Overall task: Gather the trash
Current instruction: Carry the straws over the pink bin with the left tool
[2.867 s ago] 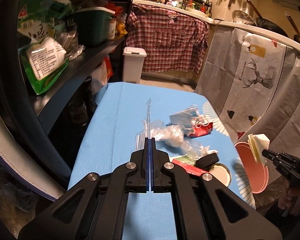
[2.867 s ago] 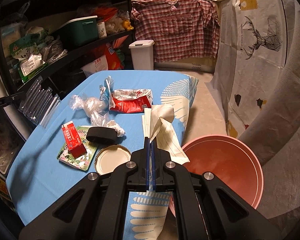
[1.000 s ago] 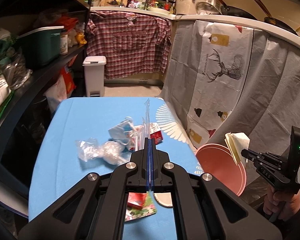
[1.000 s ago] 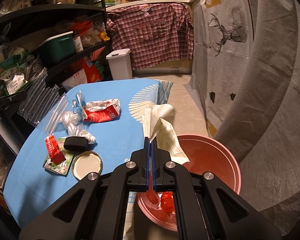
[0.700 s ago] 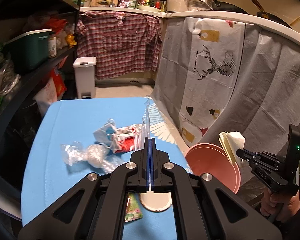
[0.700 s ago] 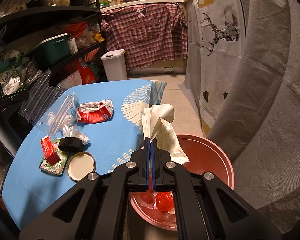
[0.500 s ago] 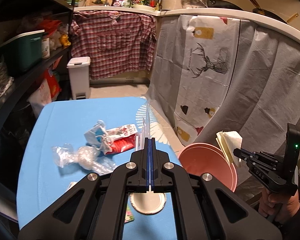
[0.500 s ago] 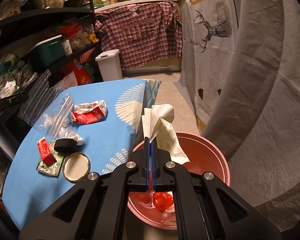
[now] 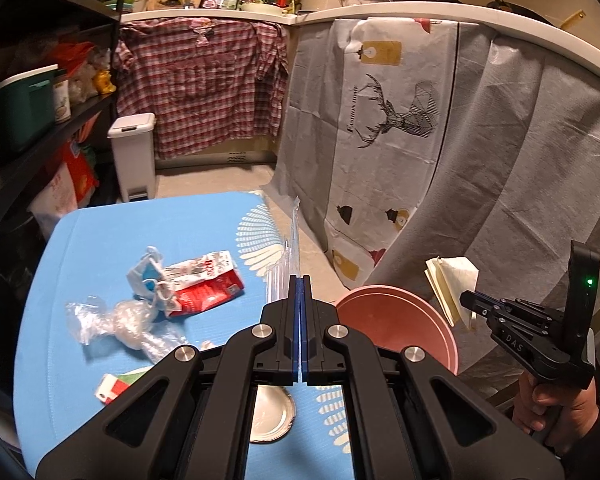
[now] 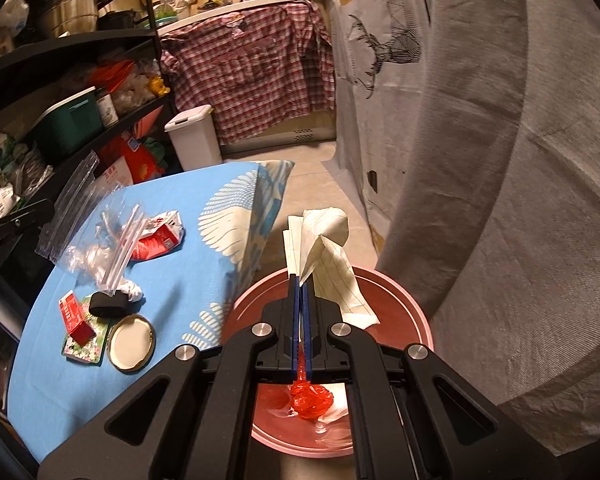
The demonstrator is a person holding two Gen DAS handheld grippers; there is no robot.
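My left gripper [image 9: 301,280] is shut on a clear plastic zip bag [image 9: 294,240], held above the blue table [image 9: 148,224]; the bag also shows in the right wrist view [image 10: 76,196]. My right gripper [image 10: 300,280] is shut on a folded lined paper [image 10: 328,252] and holds it over the pink bin [image 10: 404,296], which has red crumpled plastic [image 10: 310,398] inside. The right gripper [image 9: 466,300] with the paper [image 9: 450,284] also shows in the left wrist view beside the bin [image 9: 396,316].
On the table lie a red-white wrapper [image 9: 204,280], a face mask [image 9: 146,272], crumpled clear plastic [image 9: 120,320], a jar lid [image 10: 130,342], a black cap [image 10: 108,304] and a red box [image 10: 76,316]. Dark shelves [image 10: 80,120] stand left; grey cloth [image 10: 500,160] hangs right.
Both grippers have swung to the right. The paper now hangs over the pink bin, and the zip bag has come over the table's right side toward the bin.
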